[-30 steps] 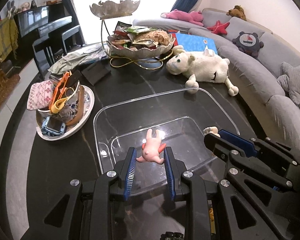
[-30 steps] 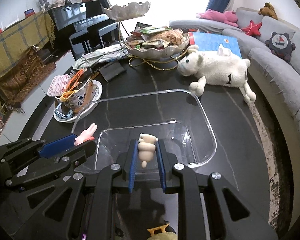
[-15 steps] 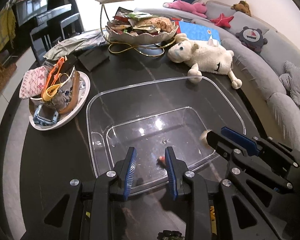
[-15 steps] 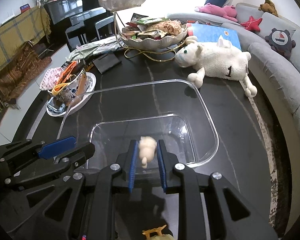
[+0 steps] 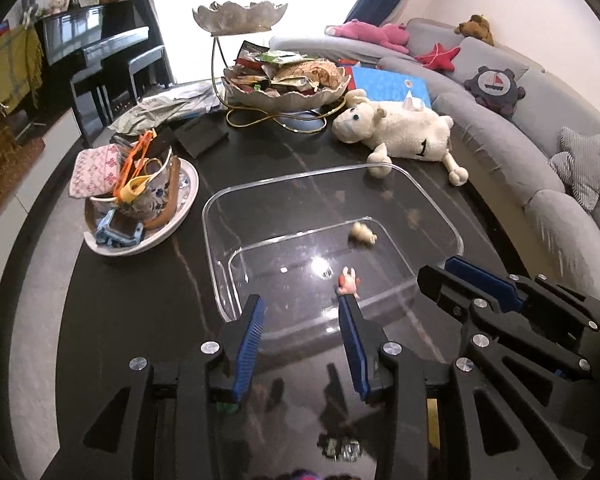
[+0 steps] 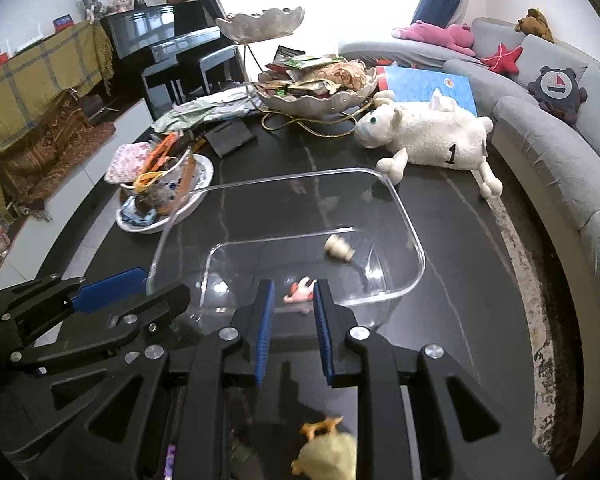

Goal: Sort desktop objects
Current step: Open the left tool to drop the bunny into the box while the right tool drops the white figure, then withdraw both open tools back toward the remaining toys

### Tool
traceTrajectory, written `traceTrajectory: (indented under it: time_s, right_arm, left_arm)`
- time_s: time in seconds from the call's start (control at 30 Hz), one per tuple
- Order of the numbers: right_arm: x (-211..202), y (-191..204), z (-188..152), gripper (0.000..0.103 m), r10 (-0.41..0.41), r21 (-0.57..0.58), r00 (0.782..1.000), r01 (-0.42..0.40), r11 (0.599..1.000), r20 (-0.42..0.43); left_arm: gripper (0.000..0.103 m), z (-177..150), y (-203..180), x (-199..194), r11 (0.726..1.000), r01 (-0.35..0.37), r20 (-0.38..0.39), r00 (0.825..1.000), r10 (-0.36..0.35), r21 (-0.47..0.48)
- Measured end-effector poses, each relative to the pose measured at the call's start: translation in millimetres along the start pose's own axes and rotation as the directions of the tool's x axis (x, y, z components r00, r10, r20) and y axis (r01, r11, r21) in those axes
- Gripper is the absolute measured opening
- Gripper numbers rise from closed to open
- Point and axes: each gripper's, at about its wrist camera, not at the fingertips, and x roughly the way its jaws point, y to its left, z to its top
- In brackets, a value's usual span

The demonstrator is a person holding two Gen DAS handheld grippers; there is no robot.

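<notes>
- We see a yellow toy (image 6: pixel 327 458) blurred and cut off by the lower edge.
- We cannot identify the blurred dark item (image 5: pixel 340 449) below the left gripper (image 5: pixel 302 312).

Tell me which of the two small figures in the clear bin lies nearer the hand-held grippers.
The pink figure, just beyond the fingertips near the clear bin's front wall. The cream figure lies farther back toward the right.

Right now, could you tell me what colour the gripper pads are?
Blue, clearest in the right wrist view.
</notes>
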Motion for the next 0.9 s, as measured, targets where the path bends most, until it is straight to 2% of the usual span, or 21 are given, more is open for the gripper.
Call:
traceTrajectory:
  time_s: [0.4, 0.63, 0.9]
  right_arm:
    - [-67, 21, -31, 0.018, 0.009, -0.01, 0.998, -0.008, 1.0, 0.069]
    - [-100, 35, -45, 0.018, -0.01, -0.025, 0.995, 0.013, 1.0, 0.103]
    - [-123, 44, -65, 0.018, -0.001, -0.028, 0.995, 0.004, 1.0, 0.103]
  left_arm:
    - [0.036, -36, -6, -70, 1.0, -0.002, 0.094, 0.996, 0.001, 0.019]
    - [0.039, -52, -7, -99, 1.0, -0.025, 0.124, 0.992, 0.023, 0.01]
    - [0.039, -73, -7, -121, 0.999, -0.031, 0.132, 0.991, 0.033, -0.014]
